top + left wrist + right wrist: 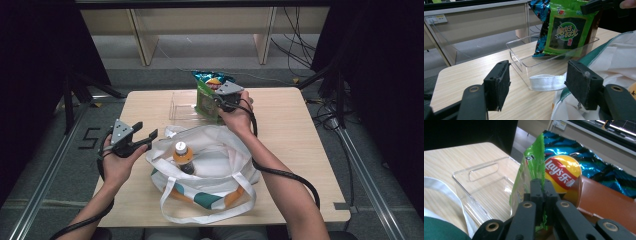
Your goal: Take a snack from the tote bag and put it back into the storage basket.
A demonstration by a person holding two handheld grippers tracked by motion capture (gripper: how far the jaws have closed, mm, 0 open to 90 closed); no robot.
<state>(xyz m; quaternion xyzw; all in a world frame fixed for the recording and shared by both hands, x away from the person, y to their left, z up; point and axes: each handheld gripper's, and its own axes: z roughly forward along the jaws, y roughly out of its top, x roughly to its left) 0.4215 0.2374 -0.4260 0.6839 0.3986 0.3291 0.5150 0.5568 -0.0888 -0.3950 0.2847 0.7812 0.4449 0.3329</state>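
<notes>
A clear plastic bin (181, 106) (522, 63) (482, 187) stands at the table's far middle, holding snack packets. My right gripper (216, 98) (543, 195) is shut on the edge of the green snack packet (205, 100) (567, 28) (532, 167) in the bin. Behind it leans a blue Lay's chip bag (212, 77) (541, 15) (564, 173). My left gripper (147, 135) (539, 86) stands open, nothing between its jaws, at the left rim of a white tote bag (215, 155) (616, 60). Inside the tote stands a bottle (182, 156) with a white cap.
A brown packet (604, 200) sits beside the chip bag in the right gripper view. The tote's white straps (200, 212) (546, 82) trail over the table's front and toward the bin. Cables run along the floor at the right.
</notes>
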